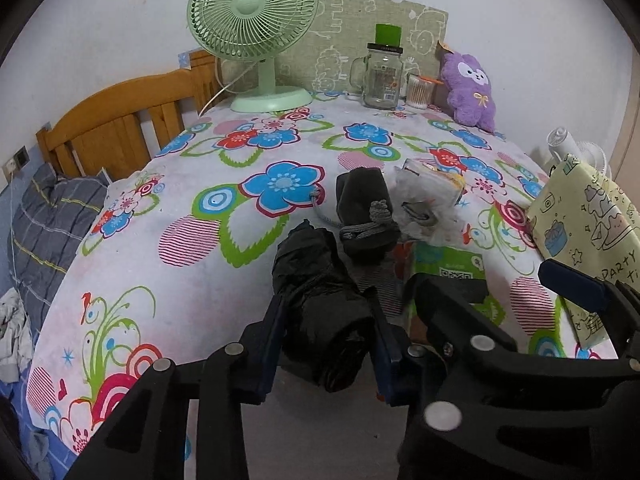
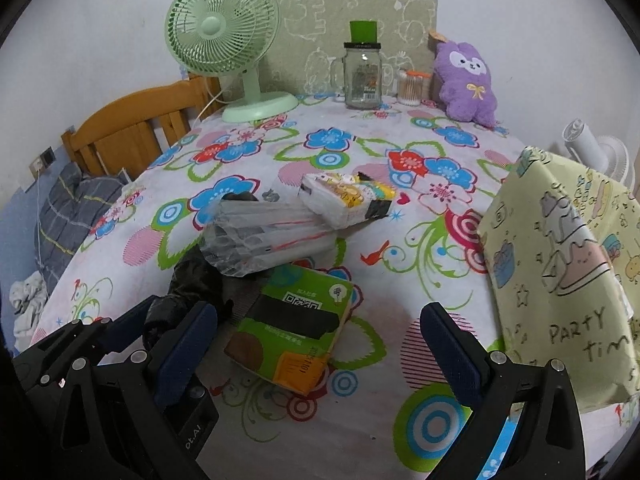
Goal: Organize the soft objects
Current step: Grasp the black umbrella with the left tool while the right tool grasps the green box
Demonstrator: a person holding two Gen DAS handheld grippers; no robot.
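crinkly matt black plastic bundle (image 1: pixel 320 304), printed cloth table cover (image 1: pixel 168 184), glossy green tissue pack (image 2: pixel 298 320), wood headboard (image 1: pixel 120 124)

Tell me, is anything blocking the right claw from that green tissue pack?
Nothing visible. The right claw is open with the green tissue pack lying directly between its fingers on the flowered cloth.

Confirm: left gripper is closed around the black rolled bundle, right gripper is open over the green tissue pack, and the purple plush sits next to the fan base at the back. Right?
One error. The purple plush is not by the fan; it sits at the far right, beyond the glass jar and the swab cup, as the right wrist view shows. The left gripper does clasp the black rolled bundle; the right gripper is open over the green tissue pack.
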